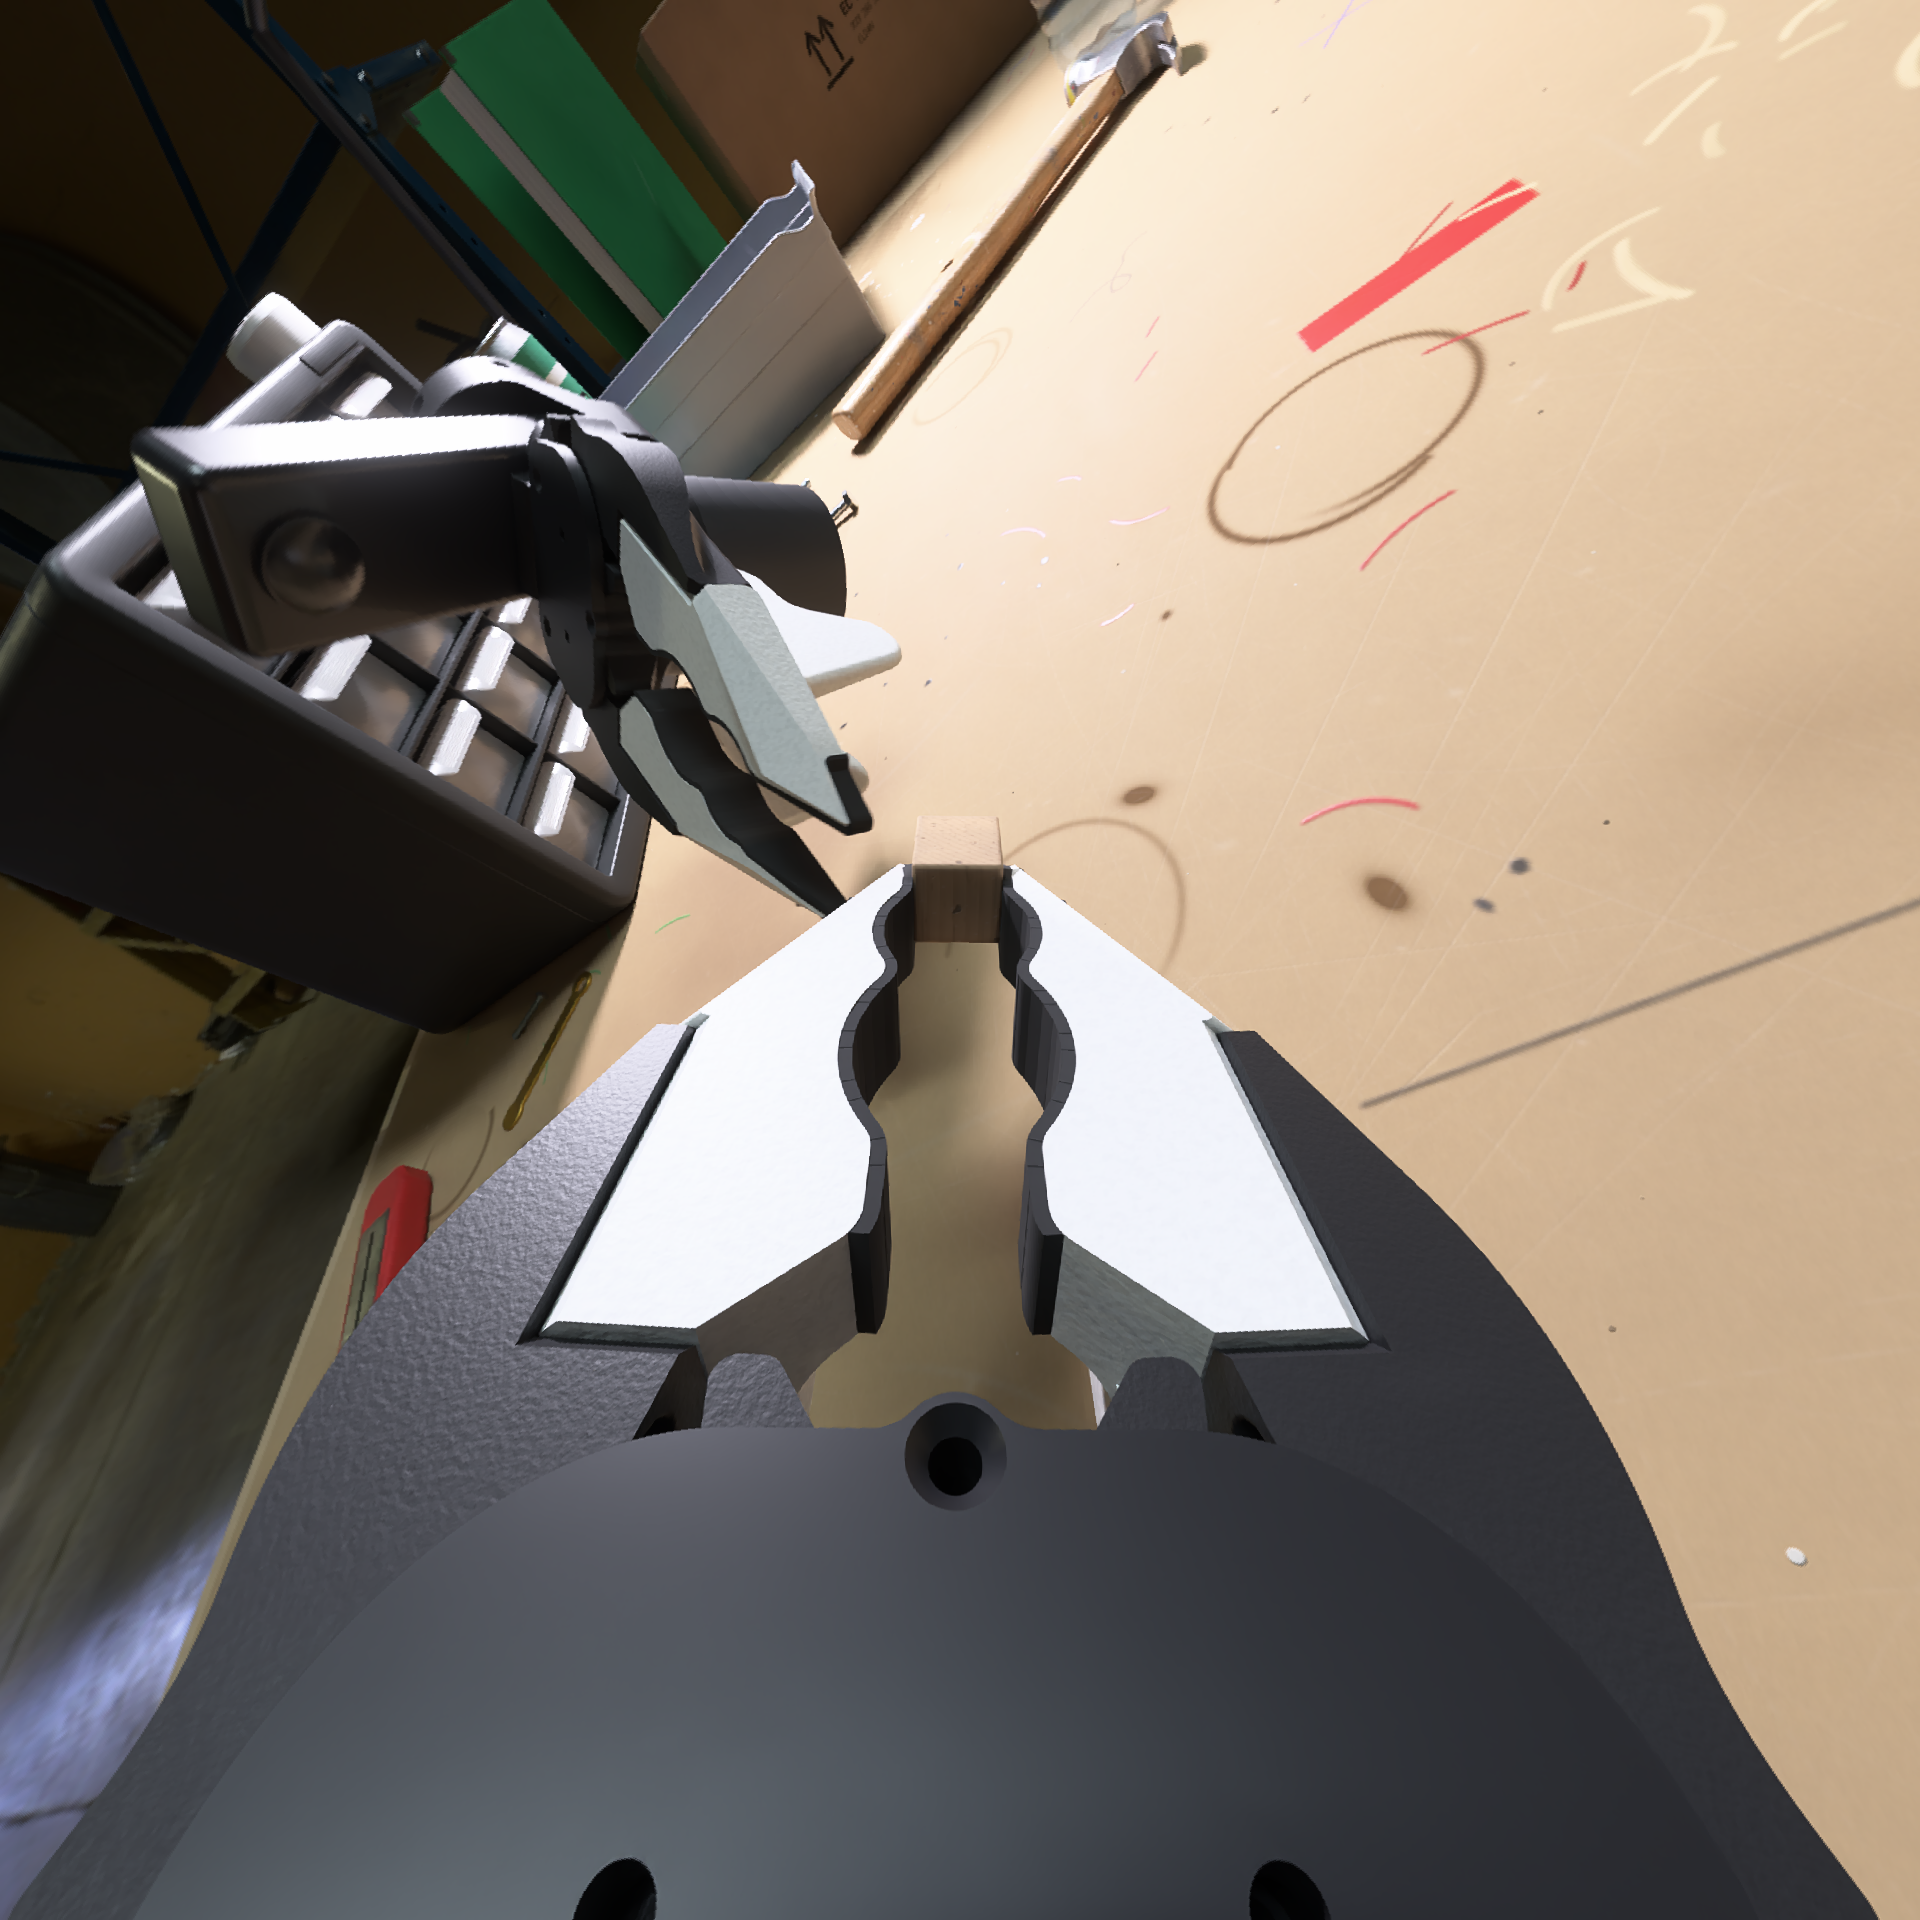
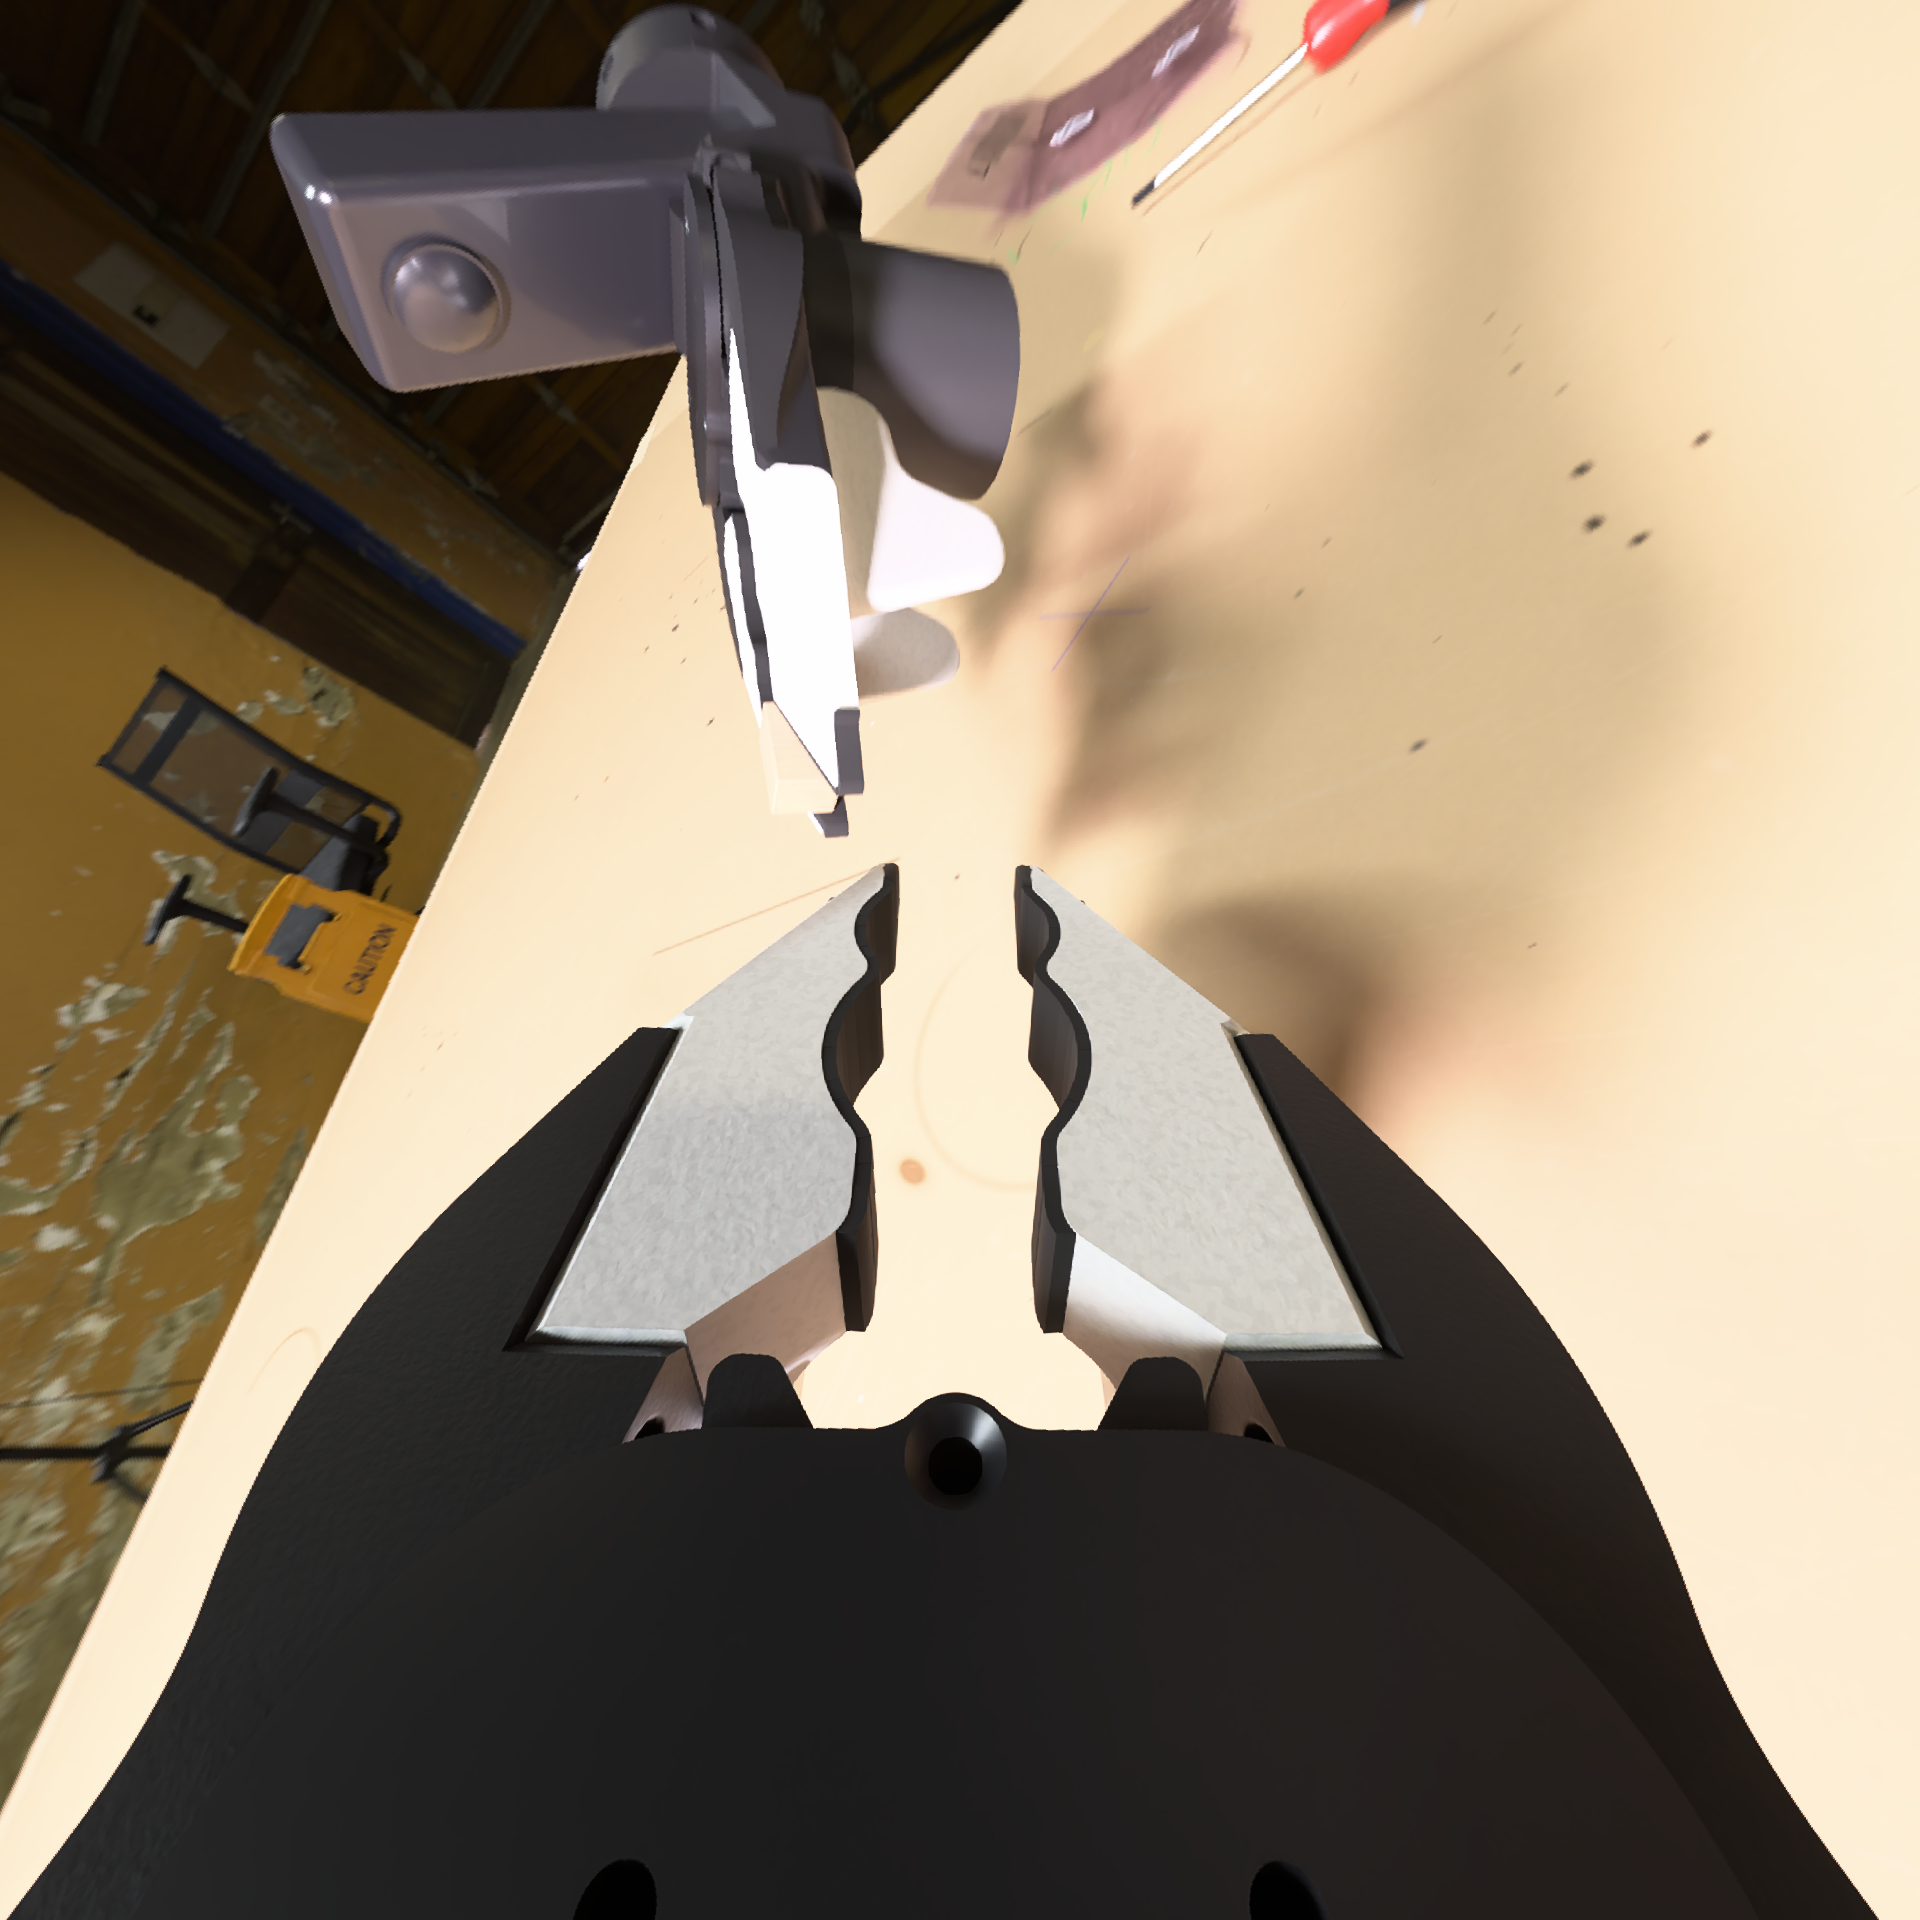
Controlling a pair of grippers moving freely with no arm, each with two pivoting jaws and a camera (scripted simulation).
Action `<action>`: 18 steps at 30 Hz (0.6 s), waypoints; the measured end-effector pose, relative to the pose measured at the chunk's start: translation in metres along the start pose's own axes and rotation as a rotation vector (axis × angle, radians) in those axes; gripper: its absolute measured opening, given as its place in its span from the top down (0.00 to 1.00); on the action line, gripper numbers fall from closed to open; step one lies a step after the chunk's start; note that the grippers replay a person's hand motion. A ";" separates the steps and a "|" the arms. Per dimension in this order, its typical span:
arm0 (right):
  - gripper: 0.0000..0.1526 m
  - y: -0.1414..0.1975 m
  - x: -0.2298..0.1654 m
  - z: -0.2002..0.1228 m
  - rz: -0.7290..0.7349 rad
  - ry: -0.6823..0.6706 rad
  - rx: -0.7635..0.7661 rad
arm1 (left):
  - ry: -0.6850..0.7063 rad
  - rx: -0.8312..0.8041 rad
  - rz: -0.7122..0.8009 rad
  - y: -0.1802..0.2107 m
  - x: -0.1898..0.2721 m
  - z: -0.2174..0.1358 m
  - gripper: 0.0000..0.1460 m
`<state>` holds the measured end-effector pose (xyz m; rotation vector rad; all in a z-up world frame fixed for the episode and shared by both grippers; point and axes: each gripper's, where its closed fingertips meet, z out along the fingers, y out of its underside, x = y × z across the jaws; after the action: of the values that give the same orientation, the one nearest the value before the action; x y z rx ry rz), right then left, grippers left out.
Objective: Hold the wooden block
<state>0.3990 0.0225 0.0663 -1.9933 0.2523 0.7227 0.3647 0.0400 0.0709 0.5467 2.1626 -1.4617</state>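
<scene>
The wooden block is a small pale cube. My left gripper is shut on it, pinching it at the very tips of its two fingers above the tan tabletop. My right gripper is open with nothing between its fingers. In the left wrist view it hangs just left of the block, tips close to the block but apart from it. In the right wrist view the left gripper shows edge-on just ahead, and I cannot make out the block there.
A hammer, a cardboard box and a grey bin lie at the far side. A dark drawer organiser stands left at the table edge. A red-handled screwdriver and a brown plate lie far ahead.
</scene>
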 end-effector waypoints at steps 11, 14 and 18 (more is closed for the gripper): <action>0.80 -0.005 -0.020 0.007 -0.310 -0.022 0.024 | -0.014 0.001 -0.037 0.002 -0.005 -0.002 0.90; 0.78 -0.012 -0.020 0.006 -0.506 0.076 0.058 | -0.026 0.005 -0.130 0.005 -0.014 -0.003 0.90; 0.75 -0.013 -0.014 0.013 -0.704 0.219 -0.004 | -0.024 0.039 -0.285 0.007 -0.027 -0.006 0.90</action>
<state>0.3880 0.0385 0.0792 -1.9766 -0.3184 0.0551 0.3895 0.0462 0.0833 0.2379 2.2684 -1.6500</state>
